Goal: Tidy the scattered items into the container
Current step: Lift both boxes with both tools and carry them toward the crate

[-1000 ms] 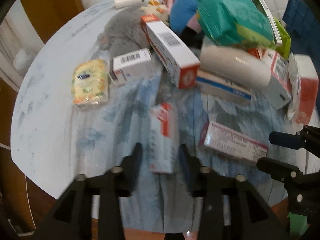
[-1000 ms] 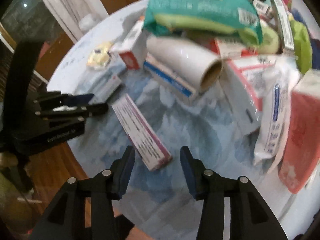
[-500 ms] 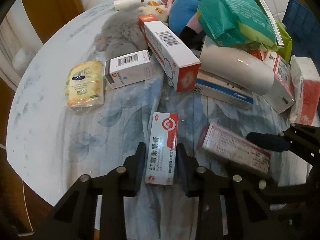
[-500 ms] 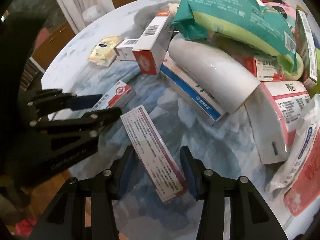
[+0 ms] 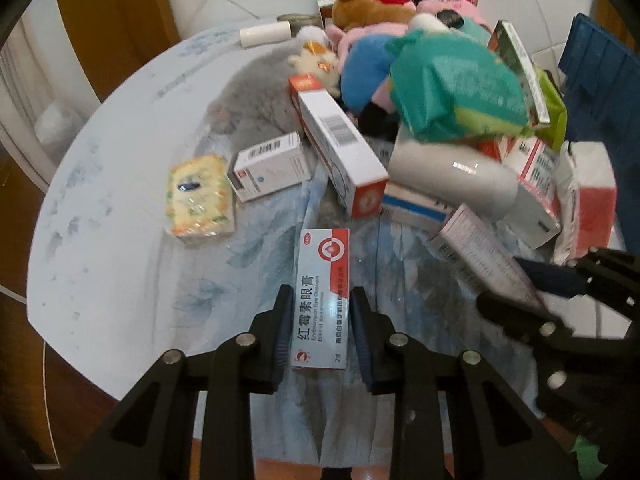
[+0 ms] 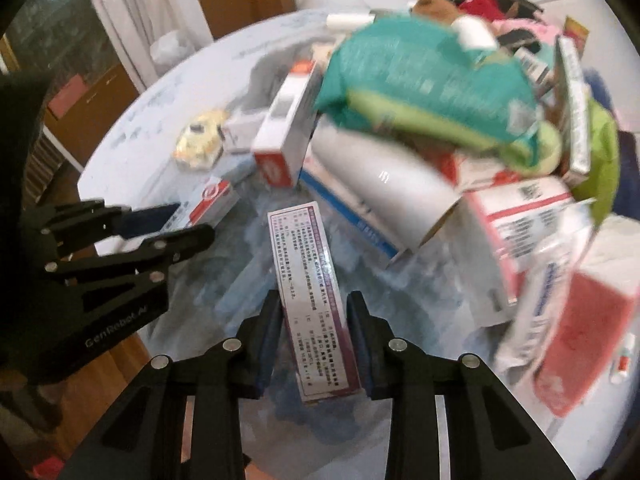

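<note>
My left gripper (image 5: 320,332) is shut on a white and red ointment box (image 5: 322,292), gripped by its near end and lifted off the table. My right gripper (image 6: 314,336) is shut on a long white box with a purple edge (image 6: 310,284), also raised. That purple-edged box shows in the left wrist view (image 5: 480,256) between the right gripper's fingers (image 5: 516,312). The left gripper appears at the left of the right wrist view (image 6: 168,224) with the ointment box (image 6: 212,200). A dark blue crate (image 5: 600,92) stands at the far right.
A round table with a pale floral cloth (image 5: 120,240) holds a pile: a long red-ended box (image 5: 340,144), a small white box (image 5: 270,166), a yellow tissue pack (image 5: 200,196), a white roll (image 5: 452,176), a teal and green pack (image 5: 452,88), plush toys (image 5: 368,20).
Both grippers closed on their boxes and lifted them off the cloth; the pile now sits lower and farther away in both views.
</note>
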The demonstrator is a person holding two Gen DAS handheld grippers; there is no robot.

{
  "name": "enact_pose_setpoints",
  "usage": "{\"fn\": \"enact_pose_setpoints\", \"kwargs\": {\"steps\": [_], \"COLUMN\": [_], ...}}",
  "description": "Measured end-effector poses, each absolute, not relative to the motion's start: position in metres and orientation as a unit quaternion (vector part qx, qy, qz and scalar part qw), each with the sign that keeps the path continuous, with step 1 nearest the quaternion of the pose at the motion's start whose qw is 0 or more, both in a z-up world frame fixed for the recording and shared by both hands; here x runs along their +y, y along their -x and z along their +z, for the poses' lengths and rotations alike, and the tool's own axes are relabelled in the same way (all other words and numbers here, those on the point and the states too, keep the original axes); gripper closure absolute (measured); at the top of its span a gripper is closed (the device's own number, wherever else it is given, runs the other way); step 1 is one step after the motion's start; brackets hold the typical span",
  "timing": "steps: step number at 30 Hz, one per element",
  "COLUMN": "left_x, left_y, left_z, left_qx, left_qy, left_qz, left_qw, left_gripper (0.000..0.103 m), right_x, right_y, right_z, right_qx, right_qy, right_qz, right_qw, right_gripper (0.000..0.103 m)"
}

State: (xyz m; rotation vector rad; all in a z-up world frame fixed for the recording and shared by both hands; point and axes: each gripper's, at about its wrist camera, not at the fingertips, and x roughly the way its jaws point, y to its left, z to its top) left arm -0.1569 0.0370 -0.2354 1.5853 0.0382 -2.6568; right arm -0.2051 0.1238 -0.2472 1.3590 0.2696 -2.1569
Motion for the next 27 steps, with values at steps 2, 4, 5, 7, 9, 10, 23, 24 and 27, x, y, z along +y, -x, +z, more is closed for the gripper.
{"fn": "enact_pose_setpoints", "kwargs": {"steps": [2,4,5,7,9,10,23,24,27], "left_x": [0.031,0.025,0.023,0.015,0.017,0.018,0.051,0.057,0.091], "left_y": [0.158,0.162,0.166,0.178,0.181,0.183,0.201,0.202,0.207], "left_z": [-0.225,-0.214,-0.209,-0.199,-0.185,-0.179,-0.115,-0.111,-0.097], "left_qx": [0.011,0.009,0.007,0.004,-0.001,-0.002,-0.028,-0.03,-0.04], "left_qy": [-0.501,-0.488,-0.483,-0.471,-0.457,-0.45,-0.384,-0.38,-0.365], "left_qz": [-0.865,-0.873,-0.876,-0.882,-0.889,-0.893,-0.921,-0.922,-0.924], "left_qw": [0.022,0.019,0.018,0.015,0.012,0.009,-0.057,-0.067,-0.109], "left_gripper": [0.075,0.075,0.075,0.075,0.075,0.075,0.075,0.075,0.075], "right_x": [0.127,0.134,0.137,0.14,0.146,0.15,0.202,0.21,0.238], "right_y": [0.206,0.208,0.208,0.208,0.207,0.206,0.189,0.187,0.178], "right_z": [-0.235,-0.223,-0.217,-0.207,-0.192,-0.183,-0.085,-0.079,-0.062], "right_qx": [0.094,0.088,0.085,0.082,0.076,0.076,0.05,0.047,0.042], "right_qy": [-0.498,-0.489,-0.485,-0.477,-0.465,-0.456,-0.369,-0.364,-0.349], "right_qz": [-0.815,-0.822,-0.825,-0.832,-0.841,-0.847,-0.908,-0.913,-0.925], "right_qw": [0.282,0.278,0.276,0.27,0.266,0.263,0.191,0.18,0.144], "right_gripper": [0.07,0.07,0.07,0.07,0.07,0.07,0.07,0.07,0.07]}}
